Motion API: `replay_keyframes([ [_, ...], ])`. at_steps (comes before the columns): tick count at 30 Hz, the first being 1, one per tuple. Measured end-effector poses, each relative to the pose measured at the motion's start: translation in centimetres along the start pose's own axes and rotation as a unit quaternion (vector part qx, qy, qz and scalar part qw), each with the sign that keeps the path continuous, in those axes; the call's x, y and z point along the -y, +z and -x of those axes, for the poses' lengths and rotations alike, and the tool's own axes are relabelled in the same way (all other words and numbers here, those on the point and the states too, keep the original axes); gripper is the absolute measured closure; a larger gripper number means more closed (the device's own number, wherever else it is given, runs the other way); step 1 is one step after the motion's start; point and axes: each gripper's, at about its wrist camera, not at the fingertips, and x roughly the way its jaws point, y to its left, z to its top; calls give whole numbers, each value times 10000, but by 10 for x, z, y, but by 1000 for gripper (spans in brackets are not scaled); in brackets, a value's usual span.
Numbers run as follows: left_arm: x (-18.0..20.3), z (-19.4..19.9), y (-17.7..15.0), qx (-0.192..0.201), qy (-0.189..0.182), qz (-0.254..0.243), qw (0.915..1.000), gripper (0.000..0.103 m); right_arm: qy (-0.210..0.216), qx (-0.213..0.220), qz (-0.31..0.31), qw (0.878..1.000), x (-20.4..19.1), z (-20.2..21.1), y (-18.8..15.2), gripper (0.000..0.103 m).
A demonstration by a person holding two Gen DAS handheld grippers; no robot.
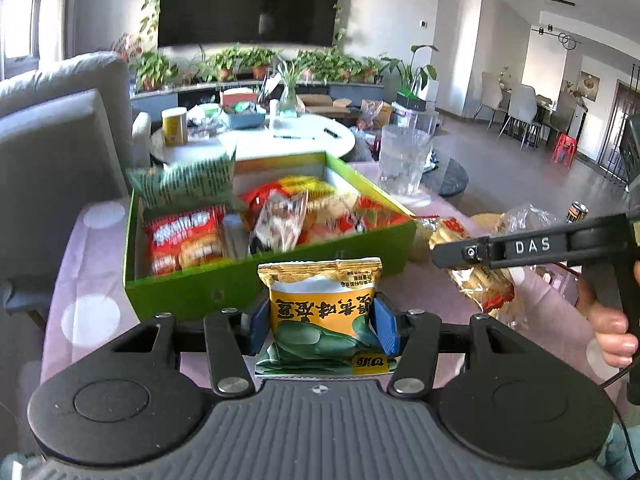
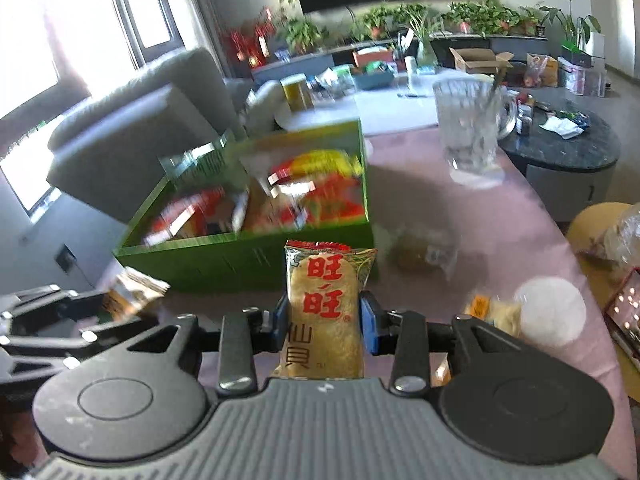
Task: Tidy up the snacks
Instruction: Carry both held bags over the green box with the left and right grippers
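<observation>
Before green box (image 1: 208, 288): left claw (image 1: 322, 326) clamps yellow-green packet (image 1: 320, 312); right claw (image 2: 326, 320) clamps 旺旺 仙贝 cracker (image 2: 324, 312).

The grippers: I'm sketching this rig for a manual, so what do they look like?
Both the left gripper and right gripper share one build: a grey ribbed body, two black round discs, black linkage bars with silver rivets, and blue pads on the jaws. Seen sideways from the left wrist, the right one is black, lettered "DAS" in white, with a black cable.

A glass mug (image 2: 472, 128) stands on the pink tablecloth (image 2: 460, 216) before a grey sofa (image 1: 60, 128).
</observation>
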Motion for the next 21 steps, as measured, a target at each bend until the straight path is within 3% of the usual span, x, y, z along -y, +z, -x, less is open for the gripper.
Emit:
replay_keyframes([
  [11,-4,-13,43,388,241,-247,9987,53,223,383,181,9989,-24,-6,43,20],
  [21,-32,-56,72,270,478,-88,9985,53,396,440,249,9979,-31,-32,72,20],
])
